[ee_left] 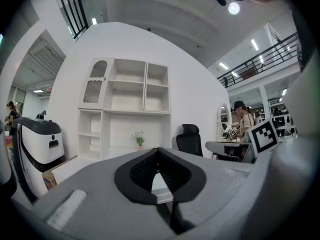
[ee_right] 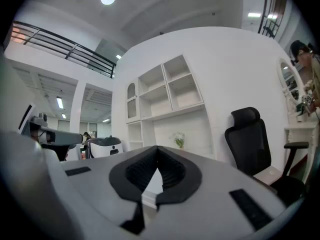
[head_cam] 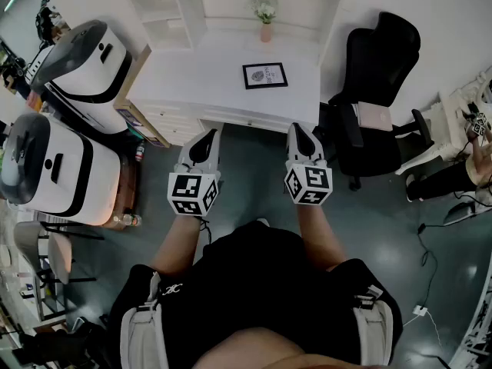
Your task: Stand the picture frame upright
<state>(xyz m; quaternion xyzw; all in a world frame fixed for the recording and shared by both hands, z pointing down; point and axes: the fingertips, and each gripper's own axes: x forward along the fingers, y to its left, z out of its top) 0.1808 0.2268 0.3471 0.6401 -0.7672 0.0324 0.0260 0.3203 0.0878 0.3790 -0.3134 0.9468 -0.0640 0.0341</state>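
Picture frame [head_cam: 265,76] lies flat, face up, on the white desk [head_cam: 192,83], toward the desk's right half. Small vase of flowers [head_cam: 265,20] stands at 12 o'clock from the frame, near the wall and apart from it.

Left gripper [head_cam: 205,135] and right gripper [head_cam: 300,131] are side by side over the floor, tips at the desk's front edge. The frame is at 12 o'clock between them, and neither touches it.

Left gripper jaws are pressed together with nothing between them. Right gripper jaws are the same, closed tight and empty.

Black office chair [head_cam: 380,68] is at 3 o'clock of the desk, just beside it. Two white machines with dark tops [head_cam: 84,60] stand at 9 o'clock of the desk. The holder's arms and black shirt fill 6 o'clock in the head view.
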